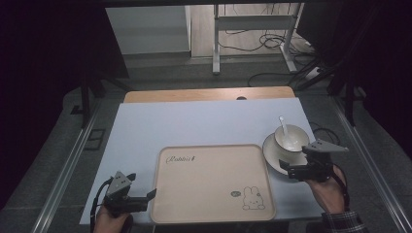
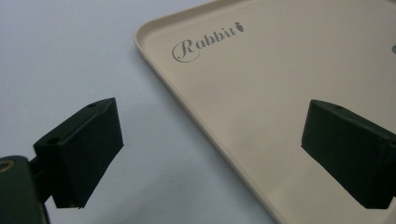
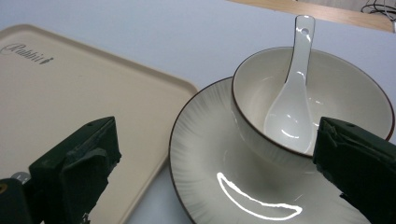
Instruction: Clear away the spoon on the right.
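A beige tray [image 1: 204, 170] printed with "Rabbit" and a small rabbit drawing lies at the table's front middle. Right of it a white plate [image 1: 270, 155] carries a white bowl [image 1: 294, 136] with a white ceramic spoon [image 1: 284, 128] standing in it. My left gripper [image 1: 151, 194] is open at the tray's front left corner; in the left gripper view its jaws straddle the tray [image 2: 261, 93] rim. My right gripper [image 1: 286, 171] is open at the plate's near edge; the right gripper view has the plate [image 3: 219, 163], bowl [image 3: 345, 93] and spoon [image 3: 292, 102] between its jaws.
The white tabletop [image 1: 194, 121] stretches behind the tray, with a wooden strip [image 1: 209, 93] along its far edge. Beyond stand a metal frame's legs [image 1: 216, 43] and floor cables [image 1: 272, 41]. Metal rails [image 1: 63, 170] run along both sides.
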The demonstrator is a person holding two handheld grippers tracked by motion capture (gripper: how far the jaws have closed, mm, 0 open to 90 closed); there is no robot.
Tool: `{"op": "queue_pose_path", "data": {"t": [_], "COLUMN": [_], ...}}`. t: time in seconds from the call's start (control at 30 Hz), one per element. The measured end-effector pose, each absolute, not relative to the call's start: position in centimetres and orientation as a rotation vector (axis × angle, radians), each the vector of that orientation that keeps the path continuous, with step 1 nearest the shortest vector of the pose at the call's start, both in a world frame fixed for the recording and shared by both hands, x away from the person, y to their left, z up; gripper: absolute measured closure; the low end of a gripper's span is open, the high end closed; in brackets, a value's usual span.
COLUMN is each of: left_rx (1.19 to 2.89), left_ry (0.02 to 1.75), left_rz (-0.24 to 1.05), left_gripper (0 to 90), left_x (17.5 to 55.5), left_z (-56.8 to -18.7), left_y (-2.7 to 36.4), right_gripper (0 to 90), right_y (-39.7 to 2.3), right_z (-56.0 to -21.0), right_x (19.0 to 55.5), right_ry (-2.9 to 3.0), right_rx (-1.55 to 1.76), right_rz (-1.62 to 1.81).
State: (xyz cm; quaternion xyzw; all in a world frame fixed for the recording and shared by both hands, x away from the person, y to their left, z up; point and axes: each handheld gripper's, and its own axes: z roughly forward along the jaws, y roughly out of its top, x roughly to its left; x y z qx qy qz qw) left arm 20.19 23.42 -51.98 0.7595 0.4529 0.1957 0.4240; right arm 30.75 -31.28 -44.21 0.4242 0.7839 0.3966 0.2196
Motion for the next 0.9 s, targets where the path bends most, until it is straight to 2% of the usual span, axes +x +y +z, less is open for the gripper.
{"op": "queue_pose_path", "data": {"t": [0.73, 0.9], "left_rx": [1.910, 1.911], "left_ry": [1.126, 1.126], "left_rz": [0.492, 0.493], "left_gripper": [5.0, 4.9], "left_x": [20.2, 20.2], "left_z": [-52.0, -52.0], "left_y": [23.4, 23.3], "right_gripper": [0.6, 9.7], "right_y": [-31.7, -31.6], "right_z": [-43.5, -43.5], "right_x": [36.2, 37.4], "right_ry": [2.146, 2.135], "right_rx": [1.329, 1.333], "right_rz": [1.036, 0.978]}}
